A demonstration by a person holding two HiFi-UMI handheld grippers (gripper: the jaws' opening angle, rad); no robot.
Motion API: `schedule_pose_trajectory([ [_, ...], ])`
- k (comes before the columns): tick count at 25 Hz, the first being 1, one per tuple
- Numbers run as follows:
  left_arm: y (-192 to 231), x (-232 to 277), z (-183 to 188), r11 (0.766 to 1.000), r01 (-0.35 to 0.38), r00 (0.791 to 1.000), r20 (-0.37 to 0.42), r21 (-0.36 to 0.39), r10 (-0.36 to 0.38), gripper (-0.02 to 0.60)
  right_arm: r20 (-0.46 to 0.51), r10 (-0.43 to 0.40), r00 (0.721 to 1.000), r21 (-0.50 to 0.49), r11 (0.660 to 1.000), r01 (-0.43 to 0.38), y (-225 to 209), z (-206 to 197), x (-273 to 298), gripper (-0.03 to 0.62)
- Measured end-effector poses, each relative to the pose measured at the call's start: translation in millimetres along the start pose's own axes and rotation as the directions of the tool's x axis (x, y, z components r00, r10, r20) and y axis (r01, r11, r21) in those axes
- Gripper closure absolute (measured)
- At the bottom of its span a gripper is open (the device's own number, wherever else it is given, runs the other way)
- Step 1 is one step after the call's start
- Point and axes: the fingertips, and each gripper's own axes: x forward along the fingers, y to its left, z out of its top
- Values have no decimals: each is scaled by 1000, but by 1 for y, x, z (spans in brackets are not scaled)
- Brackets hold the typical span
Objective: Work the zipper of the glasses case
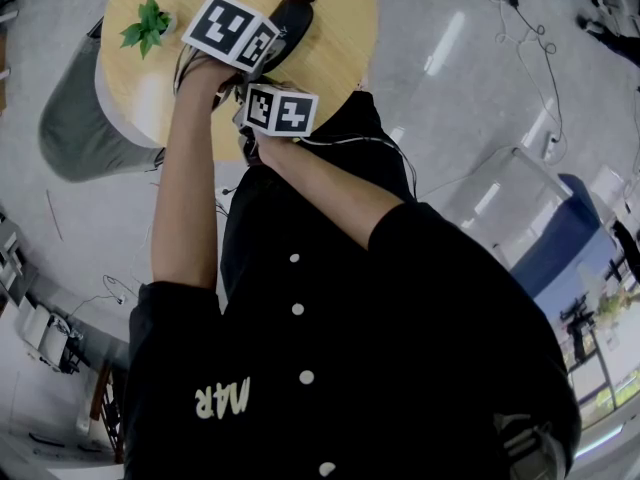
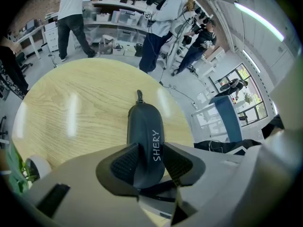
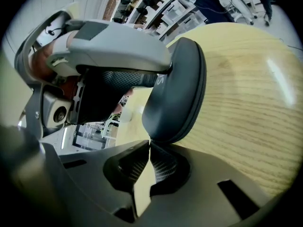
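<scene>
A black zip-up glasses case with white lettering lies on the round wooden table. My left gripper is shut on the case, its ribbed pads pressing both long sides near the near end. A small tab sticks out of the case's far end. My right gripper is shut, its tips pinched together right at the zipper seam on the case's end, with the pull hidden between them. The left gripper's body shows above it. In the head view both marker cubes cover the jaws.
A small green potted plant stands on the table's left side, its white pot beside my left gripper. A grey chair sits by the table's left edge. People stand at shelves beyond the far rim.
</scene>
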Motion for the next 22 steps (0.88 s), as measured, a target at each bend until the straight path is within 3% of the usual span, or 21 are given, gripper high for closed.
schedule_pose_trajectory([
  [10,1,-1,0,1000,-6,1000,6,16,6,457,-43,22,999,-25,999,-23,-2,-3,-1,579],
  [17,1,-2,0,999,-22,999,31,42,21,457,-118,30,993,-172,984,-51,-1,-8,-8,524],
  [22,-2,-13,10,995,-66,989,138,70,56,459,-192,61,980,-222,969,-104,-2,-6,-26,465],
])
